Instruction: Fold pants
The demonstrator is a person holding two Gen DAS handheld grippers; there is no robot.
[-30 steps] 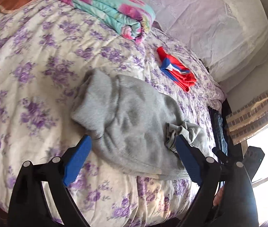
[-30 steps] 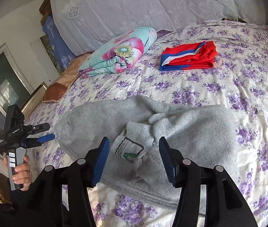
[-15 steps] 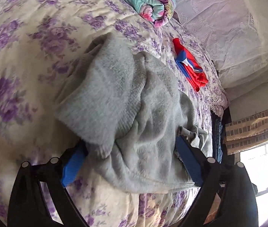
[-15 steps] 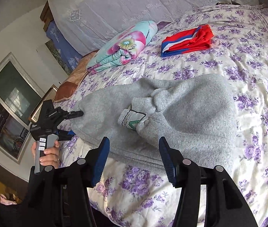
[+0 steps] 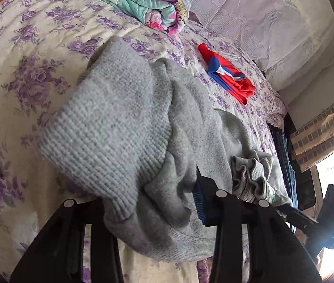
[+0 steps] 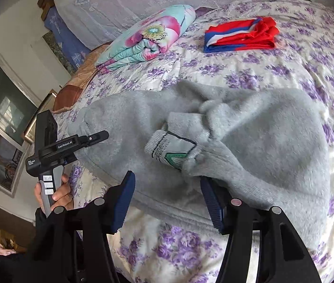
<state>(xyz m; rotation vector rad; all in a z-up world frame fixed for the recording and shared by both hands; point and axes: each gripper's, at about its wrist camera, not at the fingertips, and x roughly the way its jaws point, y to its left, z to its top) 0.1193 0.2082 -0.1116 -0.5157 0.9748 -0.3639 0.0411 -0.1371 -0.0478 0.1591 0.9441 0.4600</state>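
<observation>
Home bedroom, floral bedspread [image 6: 273, 75], folded quilt [image 6: 148, 35]

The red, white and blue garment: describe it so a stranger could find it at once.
On the bed with the purple-flowered cover, look past the crumpled grey pants toward the lace-covered pillows. The red, white and blue garment lies folded flat there, right of the rolled teal floral quilt; it alone has bold plain stripes.

Thick grey fleece pants [image 6: 249, 127] are lumped in a rumpled heap on the near part of the bed, not folded flat. A ribbed cuff [image 5: 110, 127] is bunched up at the left end; a waistband label [image 6: 174, 151] is turned outward mid-heap.
</observation>
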